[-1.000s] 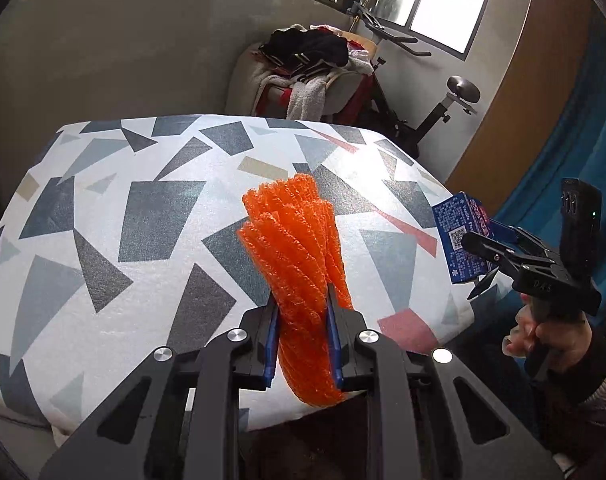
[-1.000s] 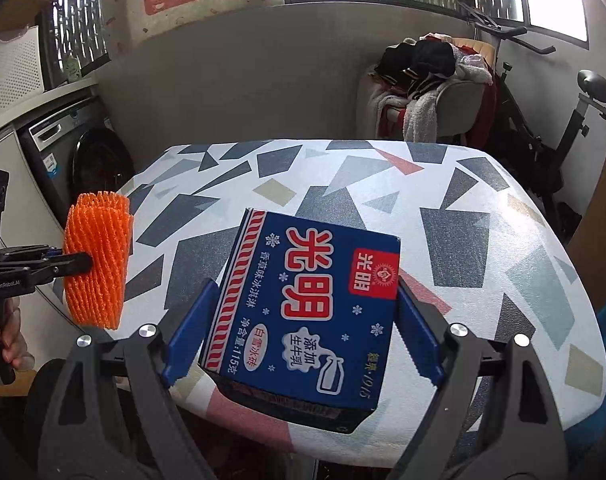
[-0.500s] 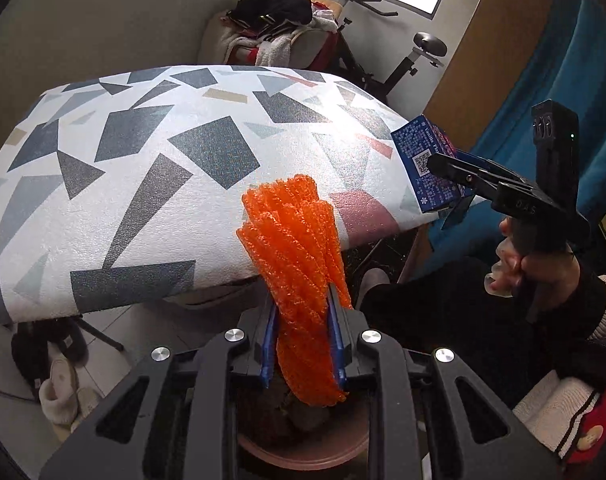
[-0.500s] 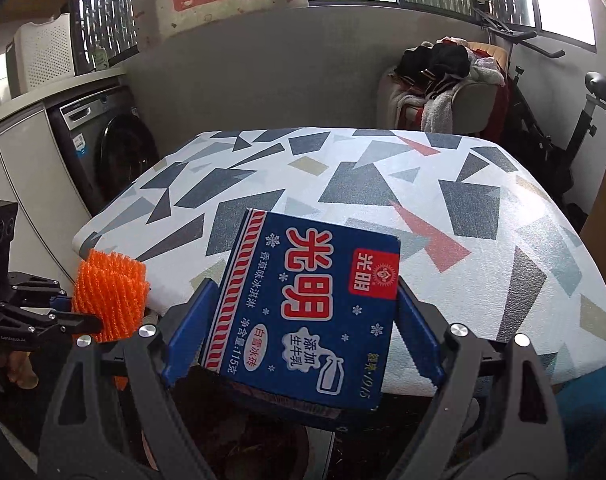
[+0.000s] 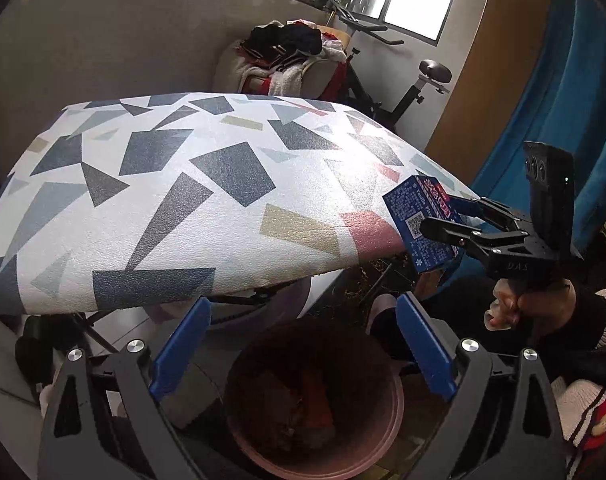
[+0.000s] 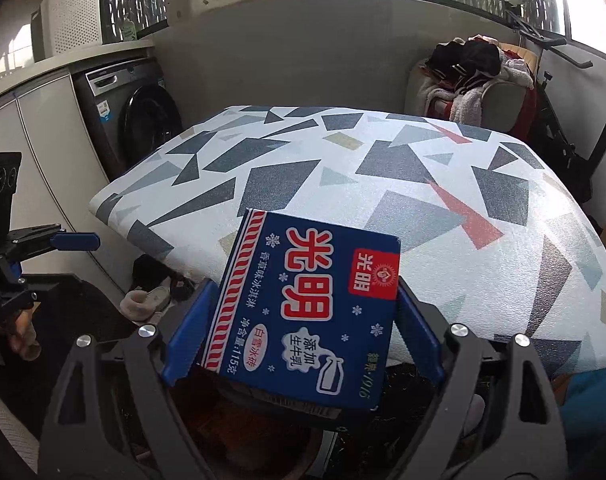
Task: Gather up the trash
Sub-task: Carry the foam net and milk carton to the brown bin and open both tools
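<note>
My left gripper [image 5: 303, 308] hangs over a pinkish-brown bin [image 5: 387, 432] below the table's near edge. Its jaws are opening wide and nothing is between them. An orange foam net [image 5: 317, 404] lies inside the bin among dark scraps. My right gripper [image 6: 305, 286] is shut on a blue ice-cream box [image 6: 311, 312] with red and white lettering, held flat at the table's edge. In the left wrist view the box [image 5: 419, 220] and right gripper [image 5: 443, 216] sit to the right, above and beside the bin. A hand [image 5: 543, 304] holds that gripper.
The table [image 5: 183, 200] wears a white cloth with grey, blue and red shapes. Behind it stand a chair piled with clothes [image 6: 471, 76] and an exercise bike [image 5: 415, 92]. A washing machine [image 6: 143, 116] is at the left, slippers [image 6: 147, 300] lie on the floor.
My left gripper opened and the orange net dropped out of it into the bin. Both grippers came off the tabletop towards its near edge. The right one kept the box.
</note>
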A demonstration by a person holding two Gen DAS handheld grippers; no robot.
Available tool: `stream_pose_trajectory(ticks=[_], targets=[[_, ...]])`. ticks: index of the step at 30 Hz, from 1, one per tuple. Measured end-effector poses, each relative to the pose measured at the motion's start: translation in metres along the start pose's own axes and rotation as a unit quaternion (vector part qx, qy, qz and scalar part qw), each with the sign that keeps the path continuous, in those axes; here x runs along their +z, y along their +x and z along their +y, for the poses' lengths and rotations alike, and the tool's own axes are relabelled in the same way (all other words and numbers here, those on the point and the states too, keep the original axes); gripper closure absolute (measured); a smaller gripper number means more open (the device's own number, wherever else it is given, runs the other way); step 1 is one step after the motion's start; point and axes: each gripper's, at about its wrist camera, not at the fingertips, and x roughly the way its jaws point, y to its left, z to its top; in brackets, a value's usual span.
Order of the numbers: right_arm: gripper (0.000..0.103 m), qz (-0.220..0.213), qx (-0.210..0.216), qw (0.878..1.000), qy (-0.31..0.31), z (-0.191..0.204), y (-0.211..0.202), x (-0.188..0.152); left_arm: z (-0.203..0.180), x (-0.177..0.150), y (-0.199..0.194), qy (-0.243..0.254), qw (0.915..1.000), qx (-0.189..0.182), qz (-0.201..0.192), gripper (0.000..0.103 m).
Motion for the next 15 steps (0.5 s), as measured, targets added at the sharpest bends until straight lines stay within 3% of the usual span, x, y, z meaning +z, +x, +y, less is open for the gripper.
stream_pose_trajectory(ticks=[4,15], targets=[[0.018,0.025,0.012,0.999,-0.017,0.012,0.010,-0.010,0.005,0.002,-0.003,-0.001,0.9996,0.027,-0.008,0.006],[0.018,0.081,0.043,0.994,-0.059,0.040,0.031,-0.030,0.023,-0.007,-0.006,-0.046,0.9962,0.070,-0.022,0.006]])
